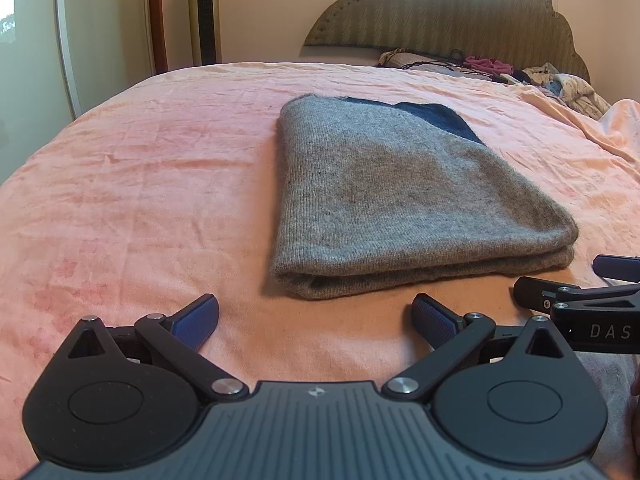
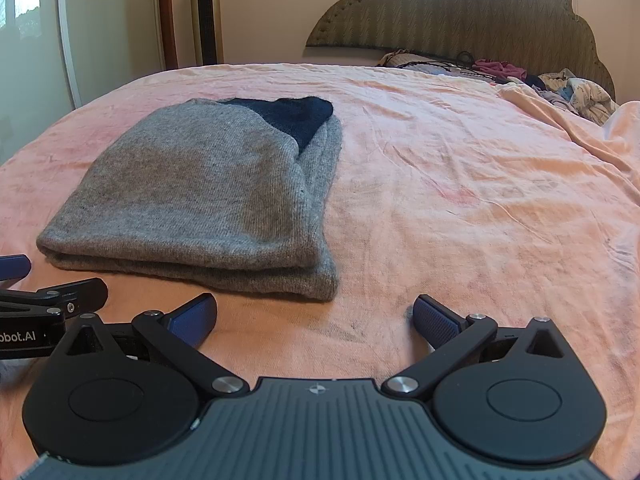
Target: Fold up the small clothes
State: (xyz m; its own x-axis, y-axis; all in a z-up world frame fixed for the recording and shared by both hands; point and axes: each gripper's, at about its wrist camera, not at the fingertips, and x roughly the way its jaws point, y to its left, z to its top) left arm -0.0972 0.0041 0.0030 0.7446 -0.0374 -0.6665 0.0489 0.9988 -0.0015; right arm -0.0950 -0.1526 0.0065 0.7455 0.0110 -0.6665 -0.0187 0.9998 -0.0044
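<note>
Grey knit sweater [image 1: 408, 208], folded into a thick rectangular bundle, lying flat on the pink bedspread [image 1: 140, 200], toward the near half of the bed. Two or three layers stacked at the near fold, edges roughly flush; dark navy patch [image 1: 440, 118] showing at the far end, half covered by the grey top layer. From the right wrist view, one side of the lower layer sticking out past the upper one, so not quite square.

Left gripper [image 1: 316, 316] just short of the bundle's near edge, blue pads spread wide, nothing between them, no contact with the knit. Right gripper [image 2: 316, 316] likewise spread and empty, low over bare bedspread, beside the bundle's near right corner and slightly apart from it. Both held close together, side by side.

Judged stage: folding of this garment apparently complete or nearly so, both tools released and drawn clear. Likely next: either a small tidy of the offset side layer, needing a light pinch at the protruding edge and a short tuck inward, or moving on to another piece. Loose pile of clothes [image 1: 560, 84] heaped at the far right by the padded headboard [image 1: 440, 12], well apart from the bundle, probably the source of the next item; reaching it calls for passing around the folded sweater without dragging it. Tower fan [image 1: 204, 12] upright against the far wall.
</note>
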